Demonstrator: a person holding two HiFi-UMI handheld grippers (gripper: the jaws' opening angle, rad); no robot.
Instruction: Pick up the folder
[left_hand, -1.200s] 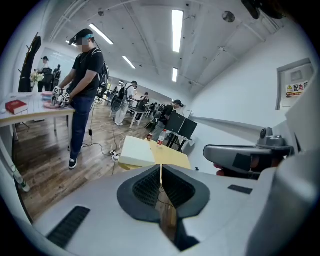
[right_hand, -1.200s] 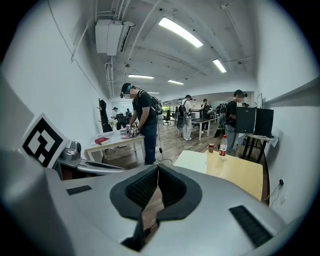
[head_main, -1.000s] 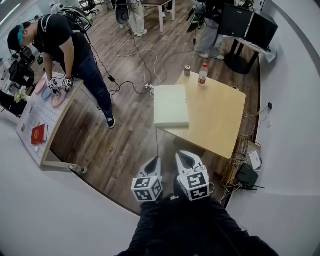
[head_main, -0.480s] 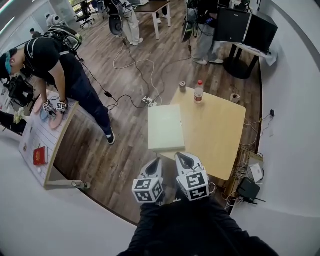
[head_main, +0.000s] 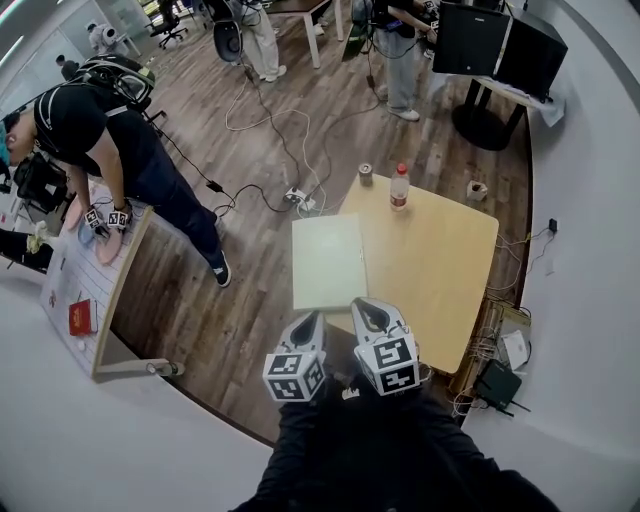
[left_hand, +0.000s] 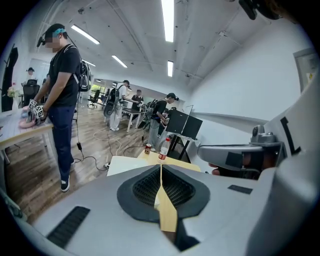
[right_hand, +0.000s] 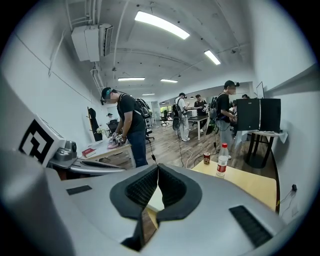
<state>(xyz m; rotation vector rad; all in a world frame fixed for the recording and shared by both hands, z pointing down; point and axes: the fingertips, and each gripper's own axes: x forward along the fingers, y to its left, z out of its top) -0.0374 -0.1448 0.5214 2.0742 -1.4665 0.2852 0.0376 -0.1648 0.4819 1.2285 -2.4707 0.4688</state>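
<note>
The folder is a pale green-white rectangle lying flat on the left end of a light wooden table, overhanging its left edge a little. Both grippers hover just short of the folder's near edge, side by side. My left gripper is shut with nothing in it; its closed tips point toward the folder. My right gripper is also shut and empty, and its jaws meet at the tips. Neither gripper touches the folder.
A water bottle and a can stand at the table's far edge, a small cup at its far right corner. Cables and a power strip lie on the floor beyond. A person works at a table on the left.
Both grippers have moved forward together toward the table. The folder's near edge now lies right in front of their tips. Both stay shut.
</note>
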